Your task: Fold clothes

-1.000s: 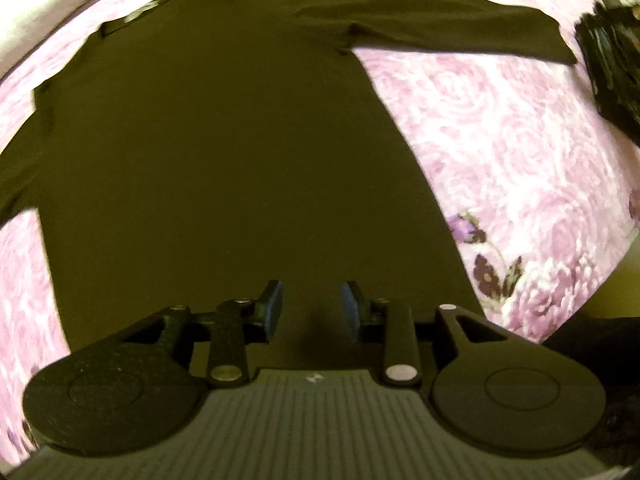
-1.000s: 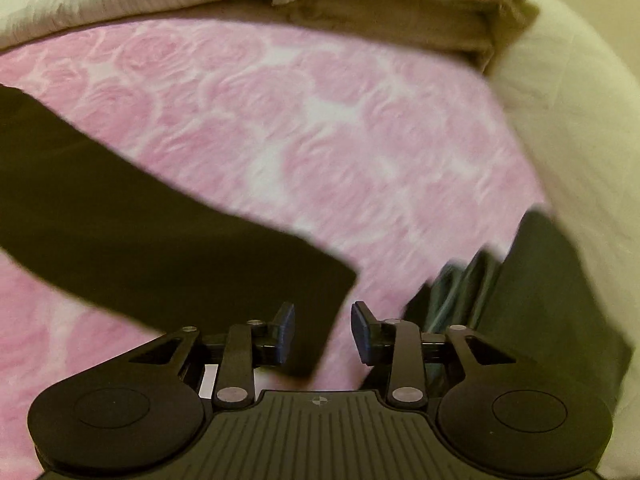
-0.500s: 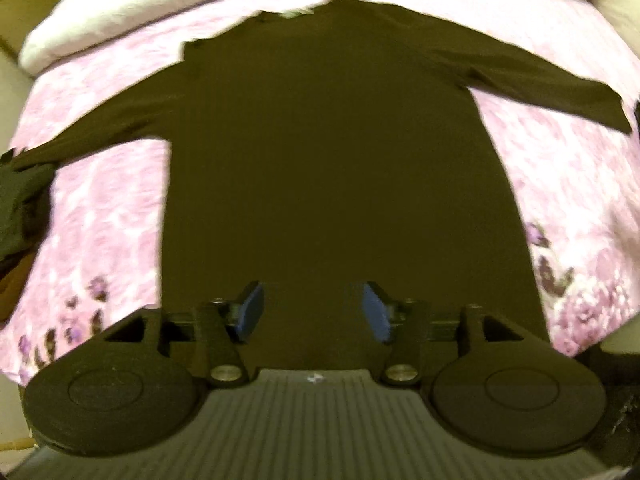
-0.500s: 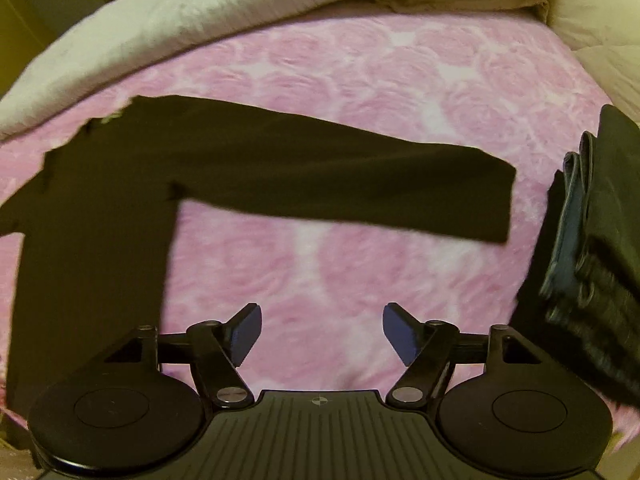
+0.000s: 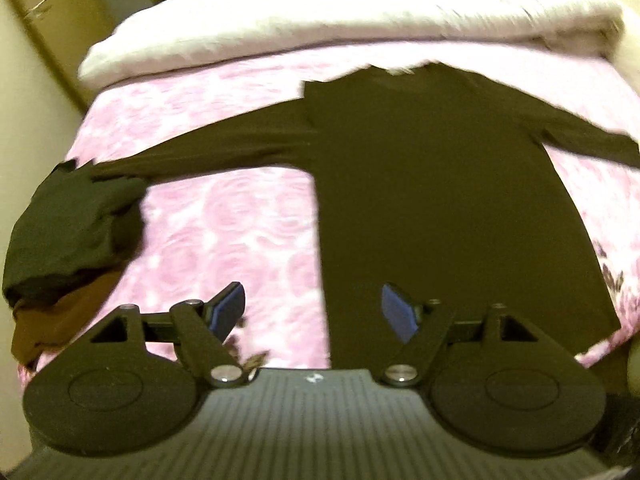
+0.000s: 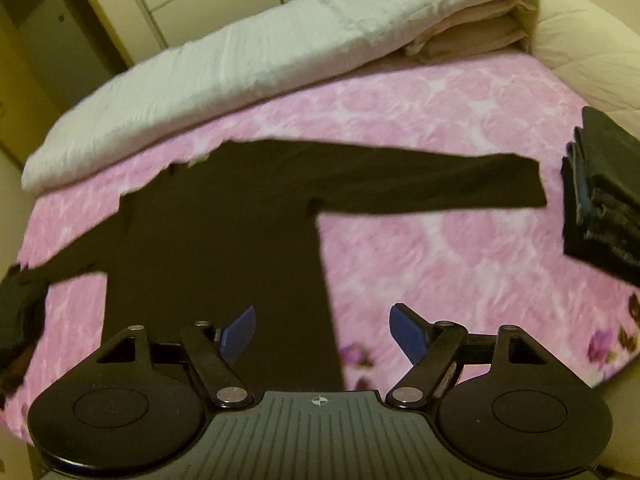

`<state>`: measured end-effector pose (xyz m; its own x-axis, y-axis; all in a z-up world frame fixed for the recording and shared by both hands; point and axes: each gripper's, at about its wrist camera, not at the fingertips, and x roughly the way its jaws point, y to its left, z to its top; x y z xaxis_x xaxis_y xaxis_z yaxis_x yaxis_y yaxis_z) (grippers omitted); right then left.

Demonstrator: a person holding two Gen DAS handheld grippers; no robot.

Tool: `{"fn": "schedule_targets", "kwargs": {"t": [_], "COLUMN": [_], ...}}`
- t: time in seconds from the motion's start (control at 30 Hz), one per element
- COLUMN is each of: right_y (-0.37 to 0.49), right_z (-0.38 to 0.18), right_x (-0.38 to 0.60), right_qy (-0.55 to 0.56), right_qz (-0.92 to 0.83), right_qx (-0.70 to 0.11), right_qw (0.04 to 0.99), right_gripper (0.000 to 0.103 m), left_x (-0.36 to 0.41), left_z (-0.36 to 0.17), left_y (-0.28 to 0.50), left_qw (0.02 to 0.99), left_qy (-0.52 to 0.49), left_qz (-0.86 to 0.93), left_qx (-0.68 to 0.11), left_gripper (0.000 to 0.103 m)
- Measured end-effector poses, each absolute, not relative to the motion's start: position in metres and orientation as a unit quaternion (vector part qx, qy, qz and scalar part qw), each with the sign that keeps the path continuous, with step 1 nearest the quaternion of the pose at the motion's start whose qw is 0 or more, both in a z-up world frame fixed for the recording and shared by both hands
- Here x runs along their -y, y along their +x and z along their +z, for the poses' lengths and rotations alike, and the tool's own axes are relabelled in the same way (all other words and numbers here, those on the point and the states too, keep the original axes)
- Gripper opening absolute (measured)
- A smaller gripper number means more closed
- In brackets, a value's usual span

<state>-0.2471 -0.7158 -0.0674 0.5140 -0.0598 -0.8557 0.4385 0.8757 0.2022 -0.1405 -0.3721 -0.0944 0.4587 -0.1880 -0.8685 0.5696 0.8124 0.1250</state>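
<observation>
- A dark long-sleeved shirt (image 5: 436, 200) lies spread flat, front down or up we cannot tell, on the pink rose-patterned bedspread (image 5: 224, 236), its body running toward us and both sleeves stretched out to the sides.
- Our left gripper (image 5: 313, 309) hangs above the shirt's lower left edge with its blue-padded fingers (image 5: 394, 312) spread wide apart and nothing between them; the left finger sits over bare bedspread, the right one over dark cloth.
- Our right gripper (image 6: 322, 332) is likewise released, its blue fingers (image 6: 406, 334) splayed wide and empty over the shirt's lower right edge, the hem's corner showing between them in the right wrist view.
- Seen from the right wrist, the shirt (image 6: 224, 256) sends its right sleeve (image 6: 432, 188) out straight across the bedspread (image 6: 460, 264), the cuff ending near a stack of folded dark clothes (image 6: 604, 200) at the bed's right side, apart from it.
- In the left wrist view the left sleeve (image 5: 208, 152) reaches out to a heap of dark green and brown garments (image 5: 72, 232) at the bed's left edge; the cuff meets or slips under that heap, and we cannot tell which.
- A rolled-back white quilt (image 6: 224, 68) lies along the far side of the bed behind the shirt's collar, with folded beige bedding (image 6: 472, 32) beside it at the far right.
- Both views are slightly blurred.
</observation>
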Motion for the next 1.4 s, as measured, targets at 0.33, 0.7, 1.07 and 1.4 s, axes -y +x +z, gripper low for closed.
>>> {"fn": "schedule_targets", "kwargs": {"t": [0.33, 0.7, 1.07, 1.4], "right_y": [-0.236, -0.249, -0.257, -0.247], "right_z": [-0.04, -0.038, -0.06, -0.087], "right_x": [0.638, 0.626, 0.636, 0.64], "right_qy": [0.139, 0.119, 0.136, 0.137], "right_qz": [-0.127, -0.102, -0.084, -0.07], "right_qx": [-0.491, -0.488, -0.501, -0.533], "right_qw": [0.851, 0.859, 0.851, 0.832], "right_gripper": [0.078, 0.079, 0.079, 0.079], "left_x": [0.322, 0.358, 0.385, 0.376], "left_z": [-0.074, -0.052, -0.054, -0.059], "left_y": [-0.156, -0.186, -0.2, -0.204], "left_qw": [0.849, 0.853, 0.841, 0.831], "left_qy": [0.168, 0.182, 0.205, 0.212], "left_qz": [-0.209, -0.232, -0.235, -0.218], "left_qx": [-0.456, -0.43, -0.442, -0.466], "left_gripper": [0.072, 0.072, 0.072, 0.072]}}
